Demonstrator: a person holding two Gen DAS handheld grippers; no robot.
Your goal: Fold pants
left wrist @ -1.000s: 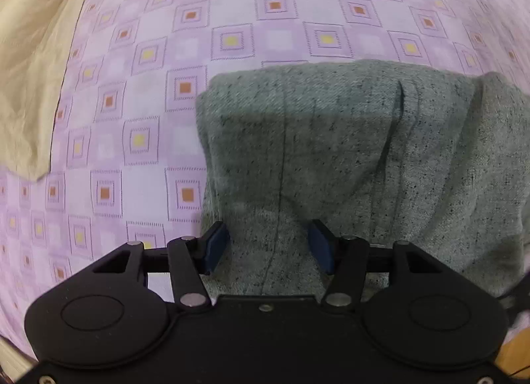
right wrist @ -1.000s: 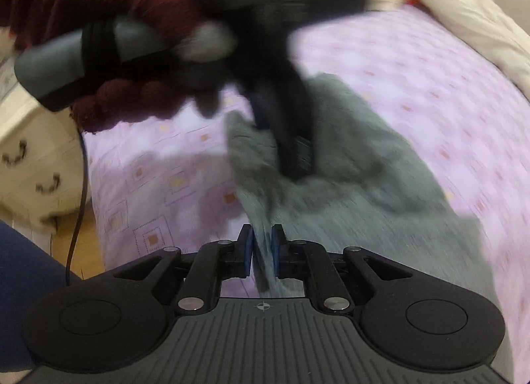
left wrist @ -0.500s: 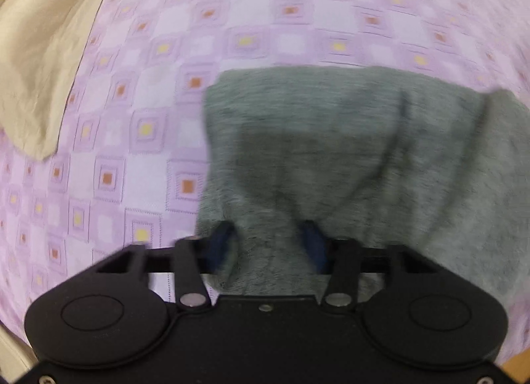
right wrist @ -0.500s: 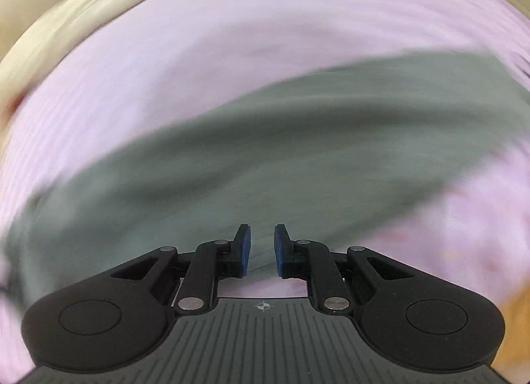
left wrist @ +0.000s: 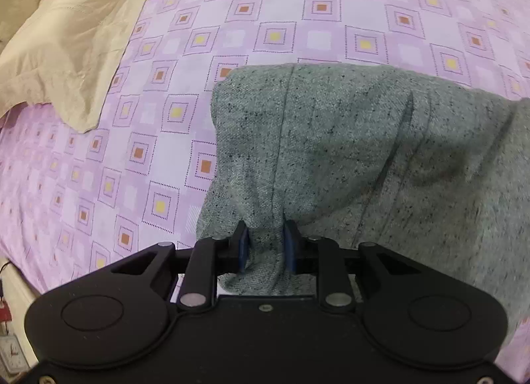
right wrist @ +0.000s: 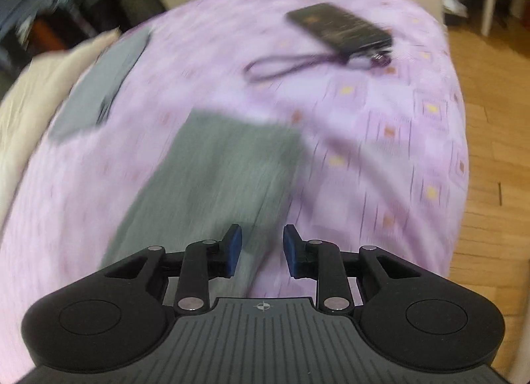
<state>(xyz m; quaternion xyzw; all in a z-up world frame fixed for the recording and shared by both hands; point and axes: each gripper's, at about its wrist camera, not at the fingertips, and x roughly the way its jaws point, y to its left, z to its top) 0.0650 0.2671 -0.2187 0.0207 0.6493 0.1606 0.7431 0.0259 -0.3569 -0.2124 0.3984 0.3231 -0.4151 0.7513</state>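
Note:
The grey speckled pants [left wrist: 347,152] lie folded on the purple patterned bedsheet [left wrist: 298,20]. In the left wrist view, my left gripper [left wrist: 265,245] is at their near edge. Its jaws are closing, and a bunched ridge of the grey cloth is pinched between the blue pads [left wrist: 243,246]. In the blurred right wrist view, a pants leg [right wrist: 215,178] stretches away over the sheet [right wrist: 381,152]. My right gripper [right wrist: 261,245] hovers over its near end. Its jaws are opening and nothing is between them.
A beige cloth [left wrist: 73,36] covers the far left of the bed. A dark flat device [right wrist: 341,28] with a looped cord [right wrist: 291,66] lies far on the bed. A grey folded item [right wrist: 99,86] is beside a cream pillow [right wrist: 26,112]. Wooden floor [right wrist: 490,119] runs past the right edge.
My left jaws have narrowed onto the pants' near edge and bunched the cloth. My right gripper has swung fast away from the hand and left gripper to the pants leg, and its jaws have widened.

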